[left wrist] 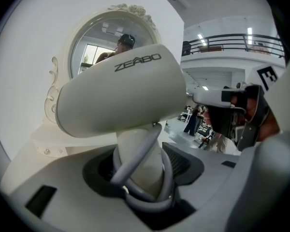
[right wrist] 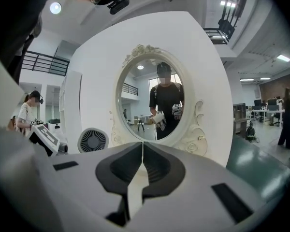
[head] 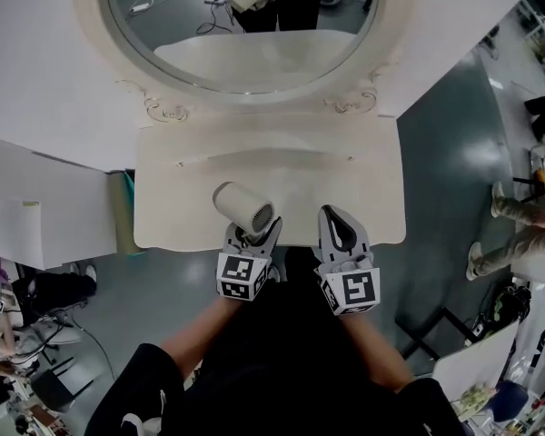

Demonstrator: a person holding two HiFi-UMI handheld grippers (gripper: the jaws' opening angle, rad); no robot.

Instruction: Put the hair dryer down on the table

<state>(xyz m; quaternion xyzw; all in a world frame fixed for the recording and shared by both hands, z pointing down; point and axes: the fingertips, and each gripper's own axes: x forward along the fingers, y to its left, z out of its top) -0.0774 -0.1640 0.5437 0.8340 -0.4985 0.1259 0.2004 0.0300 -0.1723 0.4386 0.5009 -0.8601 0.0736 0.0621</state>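
Table point(head: 173, 198) risk first: we judge the drop spot sits close to the front edge, so a release there could let the dryer point(head: 243, 209) roll or tip off toward the person. The top is narrow, with the mirror point(head: 245, 44) at its back. Pushing too far in could knock the barrel into the frame.

The dryer is top-heavy, with a big barrel on a slim handle. Stood upright it would likely fall over, so we think it needs laying on its side. Right now it hangs over the front part of the table with the barrel pointing away and left. We cannot tell any contact with the top, and it looks airborne.

A grey loop point(left wrist: 135, 170), probably the cord, wraps the handle right at the grip. We think it could snag a jaw on release and drag the dryer back out.

Left gripper point(head: 252, 236): the fingers stand fairly wide and are clamped on the dryer handle, with a dark pad on each side and the loop caught in between.

Right gripper point(head: 338, 225): the fingers are closed tip to tip with nothing between them. It holds and touches nothing, and hangs just beside the left one at the table's front edge.
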